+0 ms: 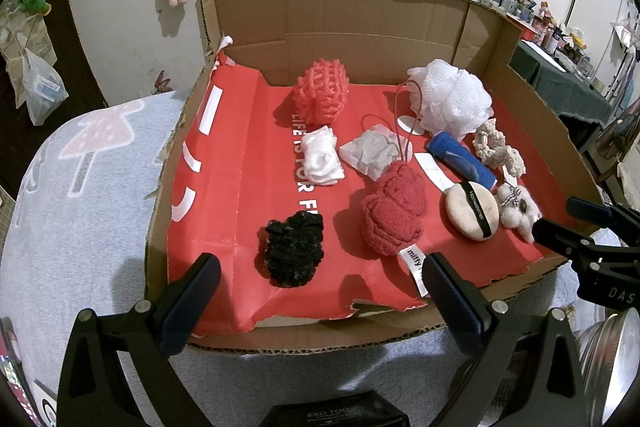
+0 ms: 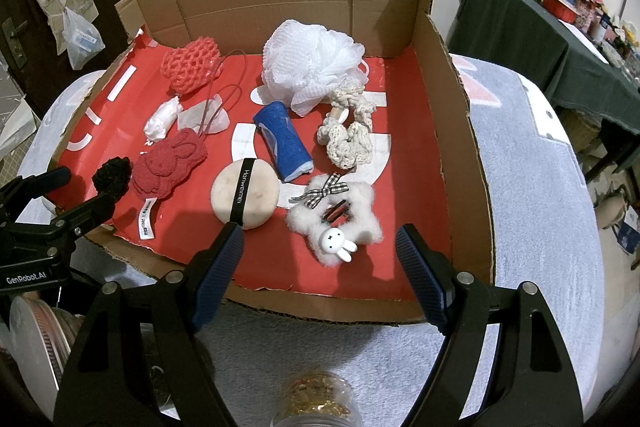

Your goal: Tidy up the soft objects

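A cardboard box [image 1: 360, 11] [image 2: 460, 131] lined with red paper holds several soft things. In the left wrist view my left gripper [image 1: 320, 291] is open and empty at the box's near edge, in front of a black scrunchie [image 1: 294, 247] and a red bunny pouch [image 1: 394, 213]. In the right wrist view my right gripper [image 2: 320, 267] is open and empty, just before a white fluffy bunny hair clip [image 2: 336, 223] and a round powder puff [image 2: 245, 197]. Farther back lie a blue roll [image 2: 284, 143], a cream crochet scrunchie [image 2: 348, 131], a white mesh loofah [image 2: 312, 61] and a coral net [image 2: 190, 67].
The box stands on a light blue patterned cloth [image 1: 80, 187]. A white cloth bundle [image 1: 322, 157] and a grey sachet [image 1: 370, 151] lie mid-box. A dark green table [image 2: 540, 39] with clutter stands at the right. A jar with gold bits [image 2: 316, 403] is below the right gripper.
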{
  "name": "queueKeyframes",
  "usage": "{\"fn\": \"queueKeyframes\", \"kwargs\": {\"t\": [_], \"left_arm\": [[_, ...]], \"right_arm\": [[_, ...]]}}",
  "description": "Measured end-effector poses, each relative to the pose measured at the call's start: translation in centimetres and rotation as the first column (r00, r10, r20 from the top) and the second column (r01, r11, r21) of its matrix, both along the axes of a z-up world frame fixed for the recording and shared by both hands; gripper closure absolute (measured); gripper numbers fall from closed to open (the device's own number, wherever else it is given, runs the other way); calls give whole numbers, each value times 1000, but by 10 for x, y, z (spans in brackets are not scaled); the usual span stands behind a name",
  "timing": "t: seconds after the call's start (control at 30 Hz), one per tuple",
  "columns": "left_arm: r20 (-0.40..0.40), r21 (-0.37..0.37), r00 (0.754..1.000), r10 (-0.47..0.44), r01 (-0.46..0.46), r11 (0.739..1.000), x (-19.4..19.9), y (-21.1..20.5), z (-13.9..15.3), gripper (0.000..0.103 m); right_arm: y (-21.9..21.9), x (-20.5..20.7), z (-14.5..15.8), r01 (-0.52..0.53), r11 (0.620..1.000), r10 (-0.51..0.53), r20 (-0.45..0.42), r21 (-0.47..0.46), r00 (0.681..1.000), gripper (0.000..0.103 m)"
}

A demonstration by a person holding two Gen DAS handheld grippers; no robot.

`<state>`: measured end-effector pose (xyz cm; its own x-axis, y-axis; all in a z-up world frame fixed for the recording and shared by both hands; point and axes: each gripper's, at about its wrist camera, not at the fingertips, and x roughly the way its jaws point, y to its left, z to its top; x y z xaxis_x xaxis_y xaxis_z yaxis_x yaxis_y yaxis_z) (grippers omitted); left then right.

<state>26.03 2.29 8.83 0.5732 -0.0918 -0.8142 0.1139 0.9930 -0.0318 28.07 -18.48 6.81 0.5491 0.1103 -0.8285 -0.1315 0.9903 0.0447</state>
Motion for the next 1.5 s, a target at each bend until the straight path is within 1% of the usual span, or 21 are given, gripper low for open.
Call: {"fn": "queueKeyframes", "kwargs": {"t": [0.73, 0.97, 1.07, 1.13, 1.2, 1.3, 1.43, 1.5], "left_arm": [[3, 3, 1000, -1, 1, 1000, 0, -1, 0, 0], [-7, -4, 1000, 3, -3, 1000, 1, -1, 0, 0], [-2, -7, 1000, 3, -3, 1000, -1, 0, 2, 0], [2, -7, 1000, 4, -4, 1000, -2, 1, 5, 0], [35, -2, 999, 19, -19, 1000, -7, 3, 15, 0], [95, -2, 995, 35, -35, 999, -19, 7, 31, 0], [188, -23, 981, 52, -49, 999, -47, 10, 57, 0], [231, -26, 972, 53, -48, 999, -64, 9, 67, 0]], "right_arm": [[0, 0, 1, -1, 1000, 1, -1, 0, 1000, 25], [0, 1, 0, -1, 1000, 1, -8, 5, 1000, 25], [1, 0, 0, -5, 1000, 5, -8, 0, 1000, 25], [1, -2, 3, -7, 1000, 7, 10, -20, 1000, 25], [-1, -6, 10, 1, 1000, 0, 38, -30, 999, 25], [-7, -14, 27, 12, 1000, -11, 80, -14, 997, 25], [-9, -37, 53, 9, 1000, -7, 156, -13, 988, 25], [-9, -55, 66, -2, 1000, 3, 200, -9, 980, 22]]}}
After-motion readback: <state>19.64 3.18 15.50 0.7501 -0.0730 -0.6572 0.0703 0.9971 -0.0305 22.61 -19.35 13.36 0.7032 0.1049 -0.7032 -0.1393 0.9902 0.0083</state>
